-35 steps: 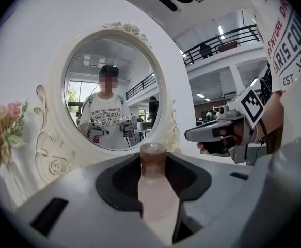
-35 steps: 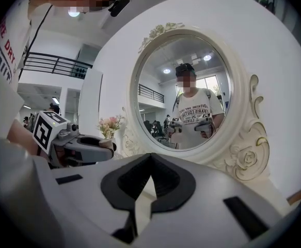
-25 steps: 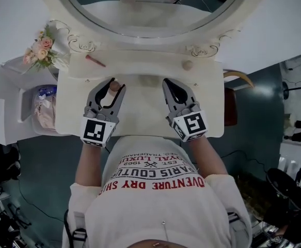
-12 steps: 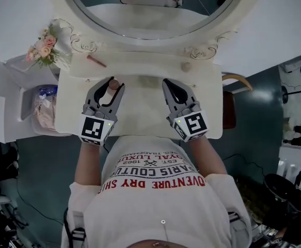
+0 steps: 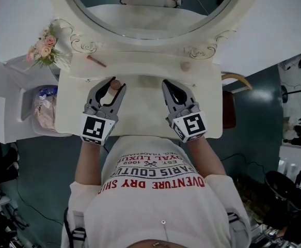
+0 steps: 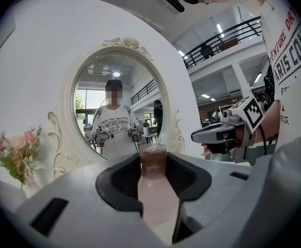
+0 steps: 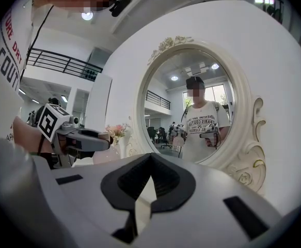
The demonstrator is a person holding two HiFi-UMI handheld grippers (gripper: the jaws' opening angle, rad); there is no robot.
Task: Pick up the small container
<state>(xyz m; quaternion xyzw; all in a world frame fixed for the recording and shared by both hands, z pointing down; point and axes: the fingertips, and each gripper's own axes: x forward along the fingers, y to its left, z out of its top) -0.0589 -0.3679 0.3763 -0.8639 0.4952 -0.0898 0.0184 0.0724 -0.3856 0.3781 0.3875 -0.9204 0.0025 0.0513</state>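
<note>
L gripper jaws set wide and clamped on the small container, pink w/ brown cap, over the bench by the mirror; R gripper jaws together, empty.

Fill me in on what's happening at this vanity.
A person is at a white vanity table with an oval mirror, holding a gripper in each hand. The left gripper is closed on a small pink bottle with a brown cap. Whether the bottle has been lifted off the tabletop can't be told. The right gripper is beside it, shut and empty.
</note>
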